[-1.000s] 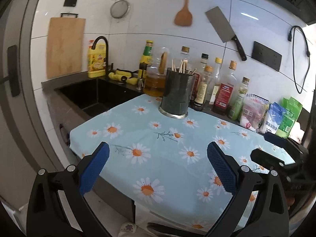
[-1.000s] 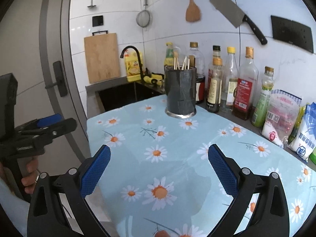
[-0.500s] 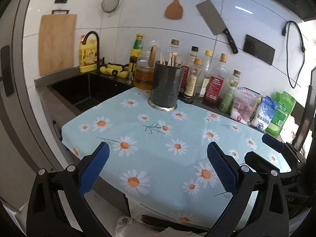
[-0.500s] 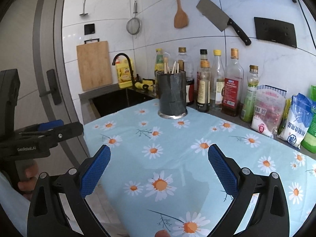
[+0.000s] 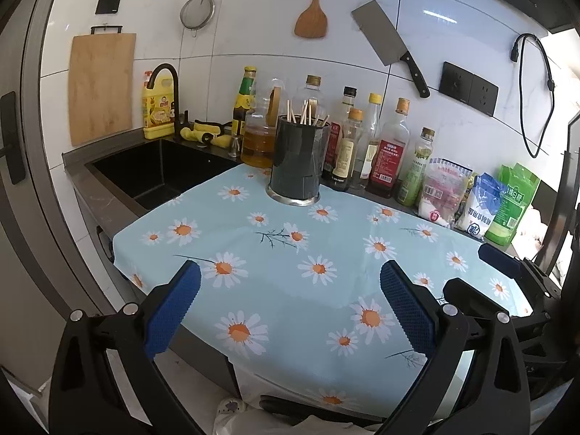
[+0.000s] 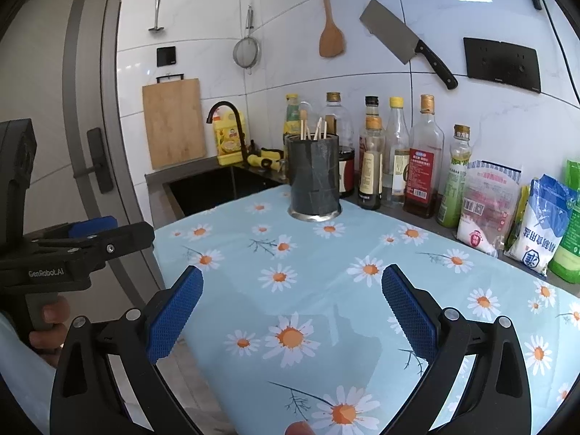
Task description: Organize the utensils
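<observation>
Left gripper (image 5: 290, 304) fingers apart, empty; right gripper (image 6: 291, 304) fingers apart, empty; dark holder (image 5: 298, 161) with chopsticks (image 5: 306, 112) upright well ahead of both fingertips, on daisy tablecloth (image 5: 275, 290); bottles (image 5: 389, 152) just behind.

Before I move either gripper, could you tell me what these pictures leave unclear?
- Utensil holder: both views show only chopstick tips; its dark wall hides the rest.
- Sink: left view, basin too dark.
- Wooden spatula: right view, handle cut off by the top edge.
- Bottle labels: too small.
</observation>
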### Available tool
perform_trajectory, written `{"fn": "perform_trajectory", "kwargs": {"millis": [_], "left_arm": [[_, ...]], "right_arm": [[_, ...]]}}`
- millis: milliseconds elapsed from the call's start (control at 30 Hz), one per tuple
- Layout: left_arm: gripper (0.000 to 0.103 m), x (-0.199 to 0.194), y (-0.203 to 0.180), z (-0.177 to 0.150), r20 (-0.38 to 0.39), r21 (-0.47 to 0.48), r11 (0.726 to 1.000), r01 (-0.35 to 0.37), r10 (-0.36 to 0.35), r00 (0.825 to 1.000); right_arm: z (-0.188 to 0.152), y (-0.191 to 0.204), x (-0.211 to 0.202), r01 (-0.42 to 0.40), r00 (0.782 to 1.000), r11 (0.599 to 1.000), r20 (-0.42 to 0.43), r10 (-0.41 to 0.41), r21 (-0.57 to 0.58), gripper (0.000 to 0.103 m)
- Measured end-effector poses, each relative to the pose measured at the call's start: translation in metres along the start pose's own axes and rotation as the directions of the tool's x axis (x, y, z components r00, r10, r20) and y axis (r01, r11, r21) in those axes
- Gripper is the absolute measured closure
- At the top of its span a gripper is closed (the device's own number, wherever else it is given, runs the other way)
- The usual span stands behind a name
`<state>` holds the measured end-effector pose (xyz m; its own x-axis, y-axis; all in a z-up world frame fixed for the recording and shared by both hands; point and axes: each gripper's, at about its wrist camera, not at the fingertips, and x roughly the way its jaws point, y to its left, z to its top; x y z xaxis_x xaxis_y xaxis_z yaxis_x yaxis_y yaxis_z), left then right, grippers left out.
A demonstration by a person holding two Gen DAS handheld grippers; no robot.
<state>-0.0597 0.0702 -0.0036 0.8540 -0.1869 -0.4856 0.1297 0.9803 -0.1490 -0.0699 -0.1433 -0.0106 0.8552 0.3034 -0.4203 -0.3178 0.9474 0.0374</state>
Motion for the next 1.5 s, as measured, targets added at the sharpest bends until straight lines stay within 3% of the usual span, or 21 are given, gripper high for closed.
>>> {"fn": "perform_trajectory", "kwargs": {"millis": [1500], "left_arm": [[0.006, 0.006, -0.012, 0.003, -0.015, 0.037, 0.999, 0.015, -0.015, 1.000]], "right_arm": [[-0.002, 0.002, 0.000, -0.016, 1.000, 0.998, 0.006, 0.017, -0.069, 0.008]]}}
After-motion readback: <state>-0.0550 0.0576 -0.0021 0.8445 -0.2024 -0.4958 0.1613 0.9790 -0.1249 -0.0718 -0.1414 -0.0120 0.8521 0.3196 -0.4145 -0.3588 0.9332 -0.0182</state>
